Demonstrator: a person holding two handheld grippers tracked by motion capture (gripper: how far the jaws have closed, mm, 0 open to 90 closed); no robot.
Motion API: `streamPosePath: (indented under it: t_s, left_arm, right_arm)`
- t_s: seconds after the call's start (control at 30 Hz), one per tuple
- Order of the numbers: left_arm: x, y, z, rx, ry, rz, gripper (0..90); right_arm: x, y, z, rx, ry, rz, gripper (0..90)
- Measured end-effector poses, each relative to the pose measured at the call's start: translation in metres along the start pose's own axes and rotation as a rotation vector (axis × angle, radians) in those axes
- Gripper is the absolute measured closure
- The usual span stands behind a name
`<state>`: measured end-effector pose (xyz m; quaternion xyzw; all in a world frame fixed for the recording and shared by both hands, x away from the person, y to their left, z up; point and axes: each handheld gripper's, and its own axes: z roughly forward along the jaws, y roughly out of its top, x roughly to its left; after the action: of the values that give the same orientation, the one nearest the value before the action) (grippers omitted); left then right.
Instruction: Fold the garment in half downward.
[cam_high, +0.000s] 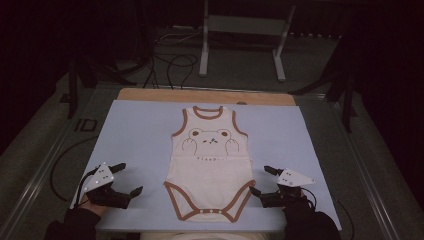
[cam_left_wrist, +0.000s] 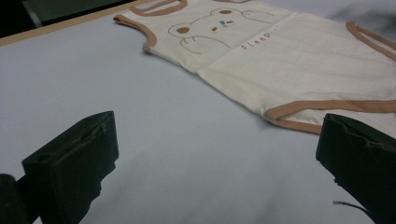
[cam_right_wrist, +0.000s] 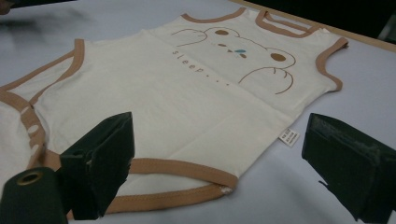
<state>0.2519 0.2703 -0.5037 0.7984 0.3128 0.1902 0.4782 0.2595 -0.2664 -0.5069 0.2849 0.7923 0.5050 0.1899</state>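
Bodysuit (cam_high: 210, 162) lies flat at frame centre on the blue mat (cam_high: 135, 135). Left gripper (cam_high: 127, 180) and right gripper (cam_high: 261, 181) flank its lower corners, both spread, holding nothing. Expect light, limp cotton that will likely bunch. You'd best pinch the brown trim (cam_right_wrist: 187, 169) at the leg openings.

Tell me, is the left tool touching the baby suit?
Apart. In the high view, bare blue mat lies between the left tool and the baby suit.

The bodysuit (cam_left_wrist: 280, 60) ran off the left gripper view at three o'clock; its small side label (cam_right_wrist: 289, 136) was perhaps printed, but unreadable.
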Motion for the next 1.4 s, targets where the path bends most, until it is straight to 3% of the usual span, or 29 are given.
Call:
streamPosePath:
  t_s: [0.33,0.53,0.73,0.93,1.07,1.3,1.4]
  left_arm:
    - [-0.002,0.001,0.002,0.017,-0.003,0.017,0.0]
    - [-0.006,0.004,0.006,0.028,-0.039,0.031,0.0]
    - [-0.01,0.013,0.007,0.022,-0.072,0.032,0.0]
    - [-0.009,0.026,0.005,0.018,-0.08,0.034,0.0]
    - [-0.008,0.041,0.003,0.023,-0.08,0.067,0.0]
    - [-0.003,0.062,0.003,0.012,-0.074,0.071,0.0]
    - [0.0,0.07,0.007,0.026,-0.077,0.069,0.0]
  right_arm:
    - [0.0,0.0,0.001,0.017,-0.006,0.006,9.7]
    - [0.002,0.006,0.0,0.018,-0.009,0.031,9.7]
    - [0.003,0.011,-0.003,0.022,-0.035,0.024,9.6]
    - [0.006,0.029,-0.012,-0.012,-0.057,0.037,9.7]
    - [0.006,0.044,-0.016,-0.009,-0.077,0.007,9.7]
    - [-0.003,0.07,-0.015,-0.035,-0.087,-0.023,9.7]
    - [-0.008,0.079,-0.012,-0.045,-0.092,-0.009,9.7]
